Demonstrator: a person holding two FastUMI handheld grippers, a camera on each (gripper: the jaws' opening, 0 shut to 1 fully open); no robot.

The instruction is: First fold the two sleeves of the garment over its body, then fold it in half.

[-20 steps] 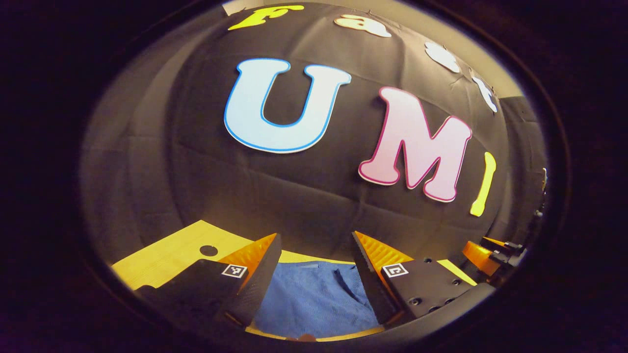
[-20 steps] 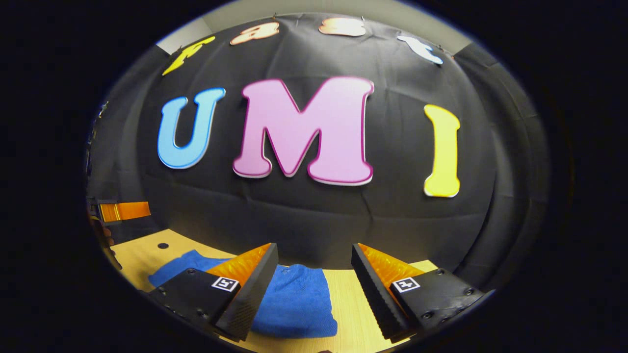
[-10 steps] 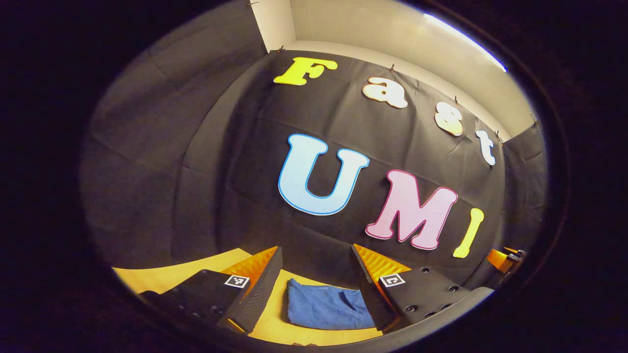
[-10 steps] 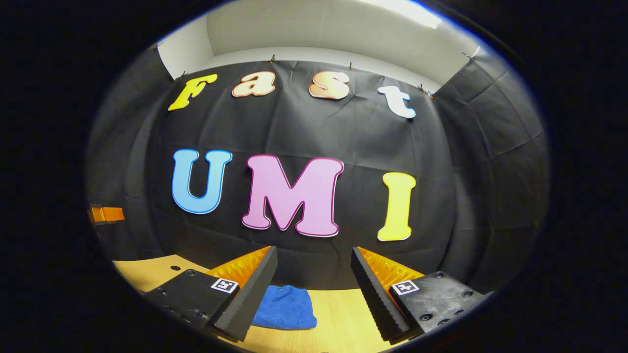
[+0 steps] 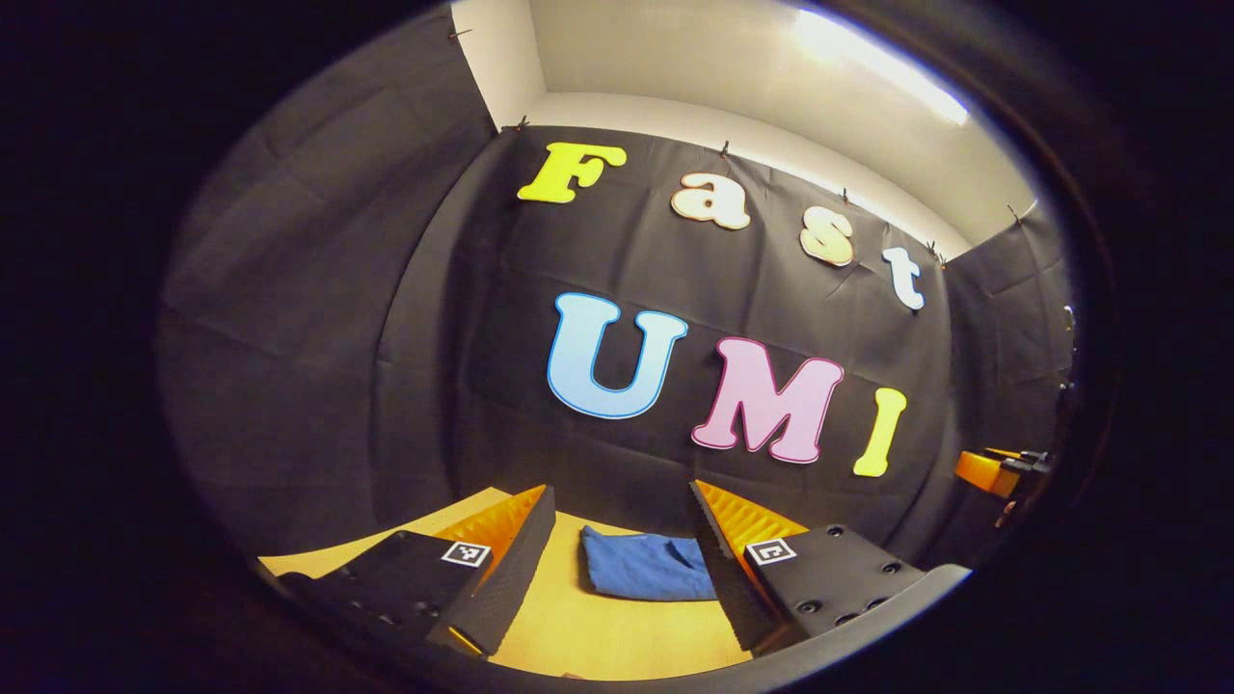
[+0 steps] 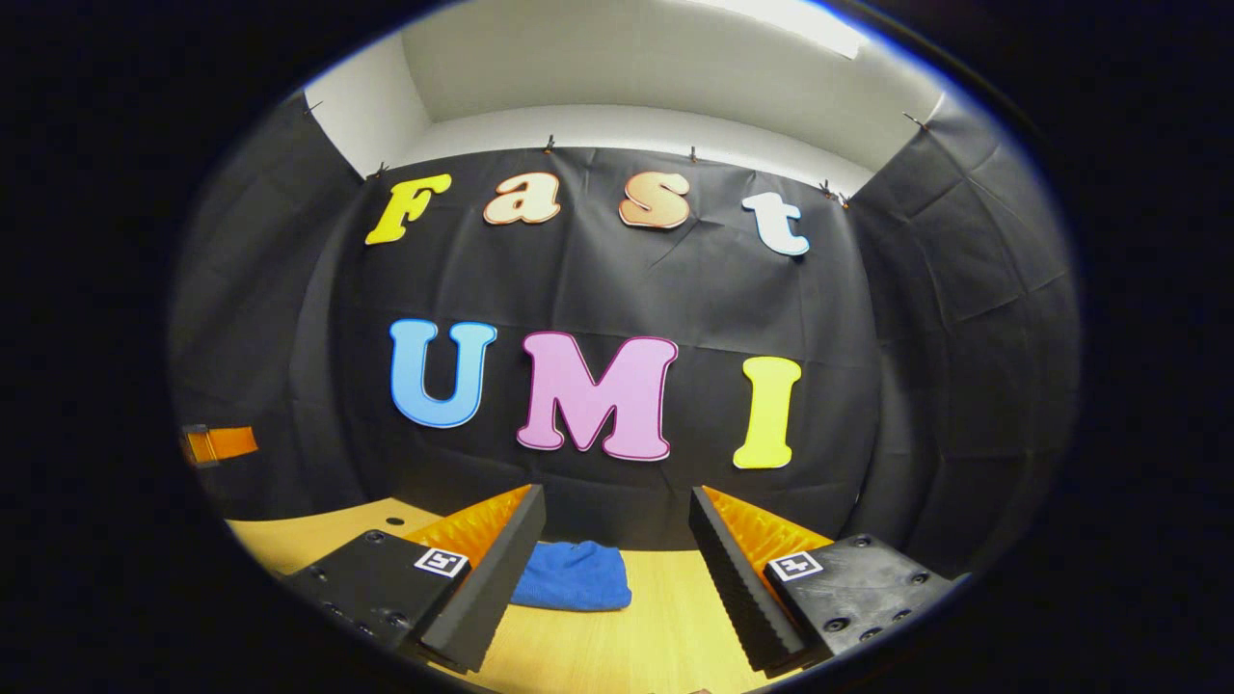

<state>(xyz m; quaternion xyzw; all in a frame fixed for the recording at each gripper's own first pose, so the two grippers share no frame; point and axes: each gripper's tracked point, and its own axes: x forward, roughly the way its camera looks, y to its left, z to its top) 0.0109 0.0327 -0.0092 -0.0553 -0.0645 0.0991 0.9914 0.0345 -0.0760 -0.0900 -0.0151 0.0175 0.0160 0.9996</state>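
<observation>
A folded blue garment of soft, finely ribbed matt cloth lies on a pale, smooth wooden tabletop with faint grain. The left gripper's finger pads look ridged and matt; the right gripper's pads likewise.

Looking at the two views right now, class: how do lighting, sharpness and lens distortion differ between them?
Left gripper view: a bright ceiling strip glares at top right; the fisheye bows the wall; the blue garment looks sharp on the wooden table. Right gripper view: softer glare at the top edge, the same bowing, the garment crisp, with no motion blur.
</observation>
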